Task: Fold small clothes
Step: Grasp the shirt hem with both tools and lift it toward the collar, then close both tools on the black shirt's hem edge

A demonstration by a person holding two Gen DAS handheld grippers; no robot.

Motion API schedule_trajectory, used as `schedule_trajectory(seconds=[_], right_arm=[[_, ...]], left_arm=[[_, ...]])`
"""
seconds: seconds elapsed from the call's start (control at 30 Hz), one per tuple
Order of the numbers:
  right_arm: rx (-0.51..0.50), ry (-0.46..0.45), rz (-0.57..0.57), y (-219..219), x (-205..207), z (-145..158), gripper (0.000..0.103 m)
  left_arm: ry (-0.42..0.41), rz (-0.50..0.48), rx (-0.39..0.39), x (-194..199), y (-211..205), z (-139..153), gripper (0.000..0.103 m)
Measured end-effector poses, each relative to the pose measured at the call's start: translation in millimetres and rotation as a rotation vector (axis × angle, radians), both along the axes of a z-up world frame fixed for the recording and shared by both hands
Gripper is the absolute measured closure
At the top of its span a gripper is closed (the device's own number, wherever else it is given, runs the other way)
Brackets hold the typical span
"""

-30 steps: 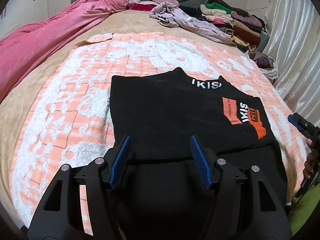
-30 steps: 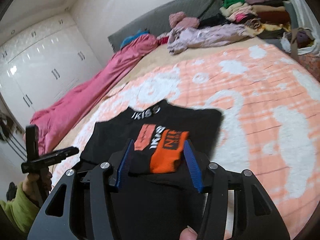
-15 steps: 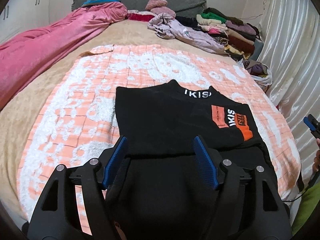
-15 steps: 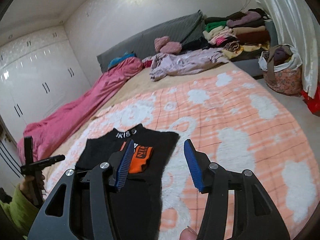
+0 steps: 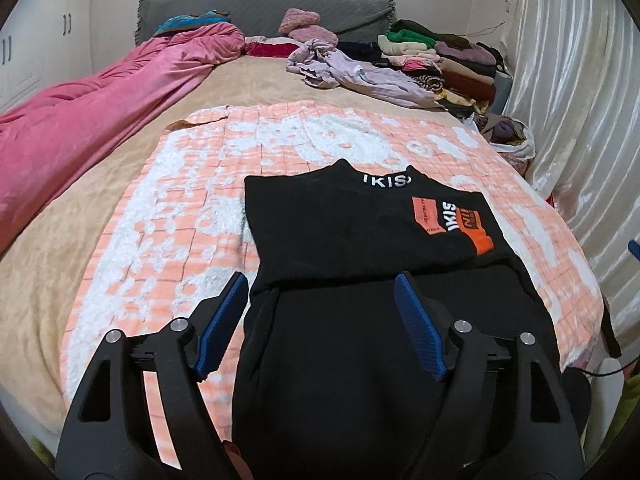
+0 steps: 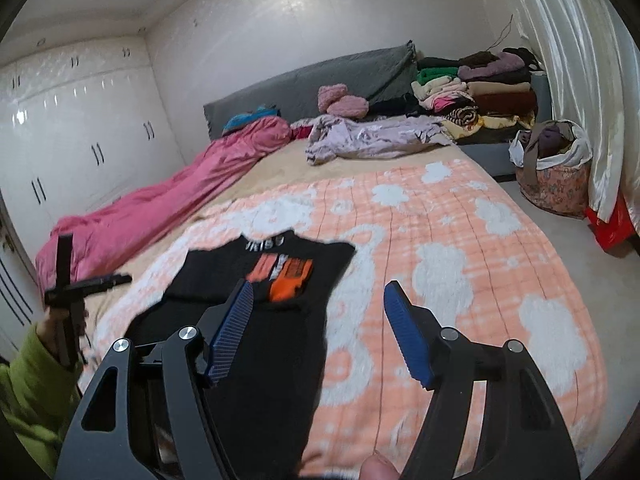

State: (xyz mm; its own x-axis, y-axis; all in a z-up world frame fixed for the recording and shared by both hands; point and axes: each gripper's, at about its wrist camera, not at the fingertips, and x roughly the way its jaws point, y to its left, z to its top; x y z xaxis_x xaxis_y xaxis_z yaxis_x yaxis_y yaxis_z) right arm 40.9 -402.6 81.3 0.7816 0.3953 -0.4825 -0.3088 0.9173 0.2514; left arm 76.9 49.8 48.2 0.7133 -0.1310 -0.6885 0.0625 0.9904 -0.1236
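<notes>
A black top with white collar lettering and an orange sleeve print lies on the orange-and-white blanket, its sleeves folded in across the chest. It also shows in the right wrist view. My left gripper is open and empty, raised above the lower half of the top. My right gripper is open and empty, raised above the top's right edge and the blanket. The left gripper shows from the side in the right wrist view.
A pink quilt runs along the bed's left side. Loose lilac clothes and a stack of folded clothes lie at the far end. A laundry bag stands on the floor beside a white curtain.
Both grippers have drawn back and up from the top. The right gripper has swung rightwards off the orange sleeve print to above the blanket. The top lies unmoved.
</notes>
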Motion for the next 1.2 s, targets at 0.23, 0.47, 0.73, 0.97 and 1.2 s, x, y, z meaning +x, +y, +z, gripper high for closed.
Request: schedule_trajectory(seconds=[0.23, 0.47, 0.73, 0.97, 1.2], right_arm=[[-0.083, 0.068, 0.035, 25.6, -36.3, -22.1, 0.03], [-0.115, 0.181, 0.064, 53.6, -47.5, -58.9, 0.03], [-0.129, 0.269, 0.1, 83.6, -49.6, -96.3, 0.03], [-0.216, 0.348, 0.1, 101.2, -50.9, -122.3, 0.03], [-0.221, 0.446, 0.051, 96.9, -42.0, -142.8, 0.03]], left_arm=[[0.012, -0.008, 0.044, -24.4, 11.1, -11.7, 0.032], [0.061, 0.01, 0.052, -45.0, 29.1, -36.6, 0.032], [0.106, 0.025, 0.073, -68.6, 45.6, -57.5, 0.032], [0.179, 0.013, 0.074, -81.3, 49.2, -87.1, 0.032], [0.234, 0.002, 0.068, -88.1, 48.6, -107.3, 0.032]])
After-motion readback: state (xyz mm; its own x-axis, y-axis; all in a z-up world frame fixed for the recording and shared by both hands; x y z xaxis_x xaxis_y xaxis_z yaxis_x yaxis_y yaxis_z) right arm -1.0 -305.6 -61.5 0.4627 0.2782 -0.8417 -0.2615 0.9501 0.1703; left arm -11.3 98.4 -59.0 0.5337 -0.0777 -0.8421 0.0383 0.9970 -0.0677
